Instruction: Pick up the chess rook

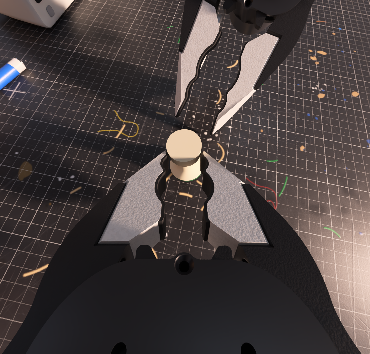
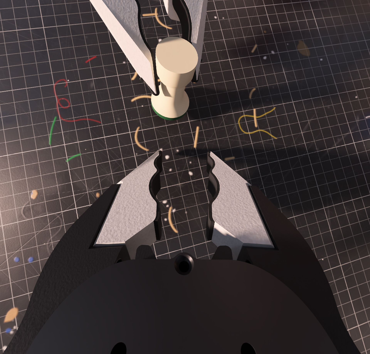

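The cream chess rook with a green felt base stands upright on the dark cutting mat. My left gripper has its two fingers pressed against both sides of the rook's upper part. In the right wrist view the rook shows held between those fingers, its base at or just above the mat; I cannot tell which. My right gripper is open and empty, pointing at the rook from the opposite side, a short way off. It also shows in the left wrist view.
A white box-shaped device stands at the far left corner in the left wrist view. A blue and white marker lies on the mat at the left edge. The gridded mat is spattered with paint marks and scribbles.
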Available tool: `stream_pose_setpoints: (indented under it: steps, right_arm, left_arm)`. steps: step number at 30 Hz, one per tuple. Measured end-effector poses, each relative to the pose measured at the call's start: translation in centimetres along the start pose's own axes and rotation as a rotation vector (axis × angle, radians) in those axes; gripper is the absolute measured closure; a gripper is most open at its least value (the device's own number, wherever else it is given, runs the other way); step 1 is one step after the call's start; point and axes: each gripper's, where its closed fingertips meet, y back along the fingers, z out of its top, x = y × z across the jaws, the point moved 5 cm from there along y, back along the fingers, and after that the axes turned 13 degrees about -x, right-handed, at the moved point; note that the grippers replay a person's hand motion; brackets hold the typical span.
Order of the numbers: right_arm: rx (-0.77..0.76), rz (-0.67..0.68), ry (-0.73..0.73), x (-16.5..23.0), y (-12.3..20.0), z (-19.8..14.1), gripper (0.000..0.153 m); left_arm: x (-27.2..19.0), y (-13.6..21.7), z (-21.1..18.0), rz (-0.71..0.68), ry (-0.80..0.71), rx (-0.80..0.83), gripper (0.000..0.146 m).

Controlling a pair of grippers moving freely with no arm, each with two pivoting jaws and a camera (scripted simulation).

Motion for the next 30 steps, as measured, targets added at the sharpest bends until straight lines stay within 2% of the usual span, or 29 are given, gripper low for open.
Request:
stream_pose_setpoints:
  steps: [14,30]
  right_arm:
    - [0.0,0.009,-0.02,0.03,-0.1,0.09,0.11]
    - [-0.012,0.016,-0.036,-0.09,-0.16,0.14,0.11]
  left_arm:
    - [-0.16,0.18,-0.34,0.004,0.047,-0.111,0.115]
    - [-0.1,0.37,-0.14,0.016,0.042,-0.153,0.115]
